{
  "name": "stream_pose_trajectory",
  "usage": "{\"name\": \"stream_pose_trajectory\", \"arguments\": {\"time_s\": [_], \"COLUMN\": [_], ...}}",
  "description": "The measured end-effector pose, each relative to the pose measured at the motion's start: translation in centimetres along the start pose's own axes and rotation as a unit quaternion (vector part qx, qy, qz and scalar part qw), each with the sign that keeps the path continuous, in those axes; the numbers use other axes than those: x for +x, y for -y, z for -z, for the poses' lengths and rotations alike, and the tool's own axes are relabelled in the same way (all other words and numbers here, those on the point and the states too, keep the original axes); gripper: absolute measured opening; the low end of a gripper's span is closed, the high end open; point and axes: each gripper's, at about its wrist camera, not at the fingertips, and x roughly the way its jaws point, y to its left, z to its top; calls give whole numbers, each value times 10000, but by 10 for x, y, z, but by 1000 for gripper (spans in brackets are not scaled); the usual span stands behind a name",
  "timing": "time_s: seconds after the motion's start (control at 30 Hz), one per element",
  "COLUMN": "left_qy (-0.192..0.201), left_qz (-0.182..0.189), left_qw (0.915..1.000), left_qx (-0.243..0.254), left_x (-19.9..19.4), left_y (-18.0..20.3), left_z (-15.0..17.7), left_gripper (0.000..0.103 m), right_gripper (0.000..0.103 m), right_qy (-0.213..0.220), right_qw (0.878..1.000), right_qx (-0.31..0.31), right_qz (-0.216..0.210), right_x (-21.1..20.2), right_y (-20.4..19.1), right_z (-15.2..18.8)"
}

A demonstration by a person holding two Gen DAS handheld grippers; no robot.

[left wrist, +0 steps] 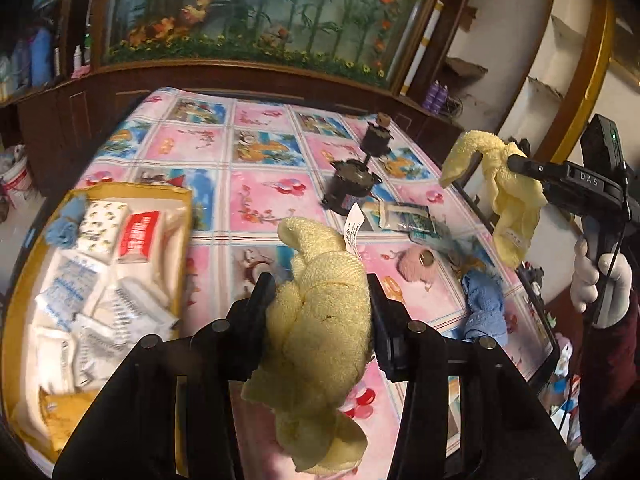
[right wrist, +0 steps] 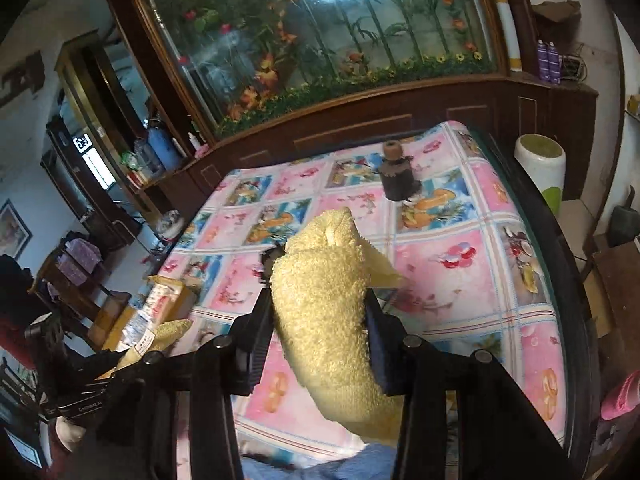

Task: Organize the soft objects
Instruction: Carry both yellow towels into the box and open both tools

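The left gripper point(left wrist: 320, 300) is clamped on a bunched yellow towel point(left wrist: 320, 320) that fills the lower middle of the left wrist view; the towel hides both pads and the tablecloth point(left wrist: 256, 184) beneath it. At the right of the same view, the right gripper point(left wrist: 516, 164), held by a gloved hand point(left wrist: 600, 280), pinches a second yellow towel point(left wrist: 508, 200) that dangles over the table's edge. In the right wrist view that towel covers the gap between the fingers point(right wrist: 256, 328), so the pads cannot be seen. A cardboard box point(left wrist: 180, 220) of packets sits at the left, its near end cut off by the gripper body. A blue cloth point(left wrist: 484, 304) and a pink soft item point(left wrist: 416, 266) lie at the right on the table; the pink one is too blurred to identify.
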Motion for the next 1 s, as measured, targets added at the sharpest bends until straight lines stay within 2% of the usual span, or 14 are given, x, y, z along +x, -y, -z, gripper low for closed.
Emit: {"name": "stream_pose_trajectory", "arguments": {"time_s": [0.13,0.23,0.33,0.43,0.53,0.6,0.73,0.77,0.87,0.9,1.0], "left_qy": [311,323,234,49,-119,-250,-649,-661,-561,-552,-476], "left_qz": [-562,-1007,-1395,-1656,-1862,-1956,-1808,-1701,-1403,-1370,-1607], "left_qw": [9977,9934,9884,9844,9807,9784,9783,9796,9821,9810,9785], "left_qx": [-207,-439,-554,-587,-582,-628,-780,-841,-1126,-1260,-1198], "left_x": [-46,-66,-69,-60,-45,-32,-3,0,5,8,7], "left_y": [-40,-76,-108,-137,-163,-177,-195,-197,-202,-206,-195], "left_z": [-1,2,2,2,1,1,9,12,22,27,33], "left_gripper": [44,44,44,44,45,45,46,46,61,63,64], "right_gripper": [42,42,42,42,43,43,43,43,44,44,44], "right_qy": [-104,-324,-596,-942,-1221,-1349,-1535,-1601,-1701,-1730,-1871], "right_qw": [9974,9920,9831,9682,9546,9488,9501,9500,9518,9536,9551], "right_qx": [-223,-280,-72,370,737,935,1241,1331,1469,1472,1498], "right_qz": [-678,-1192,-1732,-2290,-2615,-2699,-2416,-2325,-2088,-1975,-1739], "right_x": [11,33,64,100,136,162,216,232,264,274,296], "right_y": [-57,-96,-128,-150,-173,-186,-206,-208,-216,-219,-227], "right_z": [-1,4,7,9,16,22,37,41,49,49,56]}}
